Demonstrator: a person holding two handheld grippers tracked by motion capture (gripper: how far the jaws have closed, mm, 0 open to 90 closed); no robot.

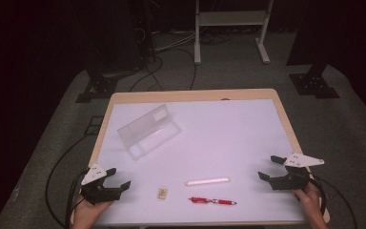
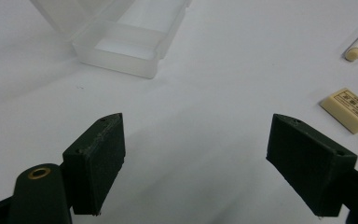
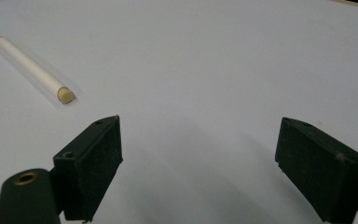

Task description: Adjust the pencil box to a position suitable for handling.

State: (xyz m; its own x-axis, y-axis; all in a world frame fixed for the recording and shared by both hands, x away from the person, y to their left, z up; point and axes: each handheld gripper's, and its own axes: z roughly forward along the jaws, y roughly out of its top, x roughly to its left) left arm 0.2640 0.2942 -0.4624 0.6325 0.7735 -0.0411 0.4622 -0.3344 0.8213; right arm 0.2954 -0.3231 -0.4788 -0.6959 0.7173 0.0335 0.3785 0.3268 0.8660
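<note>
A clear plastic case (image 1: 148, 131) lies open on the white table (image 1: 228, 129), left of centre; its tray end (image 2: 121, 51) is ahead of the left jaws. Near the front edge lie a white stick (image 1: 208, 181), a red pen (image 1: 212, 201) and a small cream eraser (image 1: 162, 192). My left gripper (image 1: 116, 178) rests at the front left corner, open, nothing between its pads. The eraser (image 2: 350, 110) sits to the right of it. My right gripper (image 1: 269, 168) is at the front right, open and empty, with the white stick (image 3: 35, 70) off to its left.
The table's wooden rim (image 1: 286, 119) frames the white top. Beyond it stand a white metal frame (image 1: 231, 28) and black stands (image 1: 312, 81) with cables on the grey floor. A bare stretch of white top lies between the case and the right gripper.
</note>
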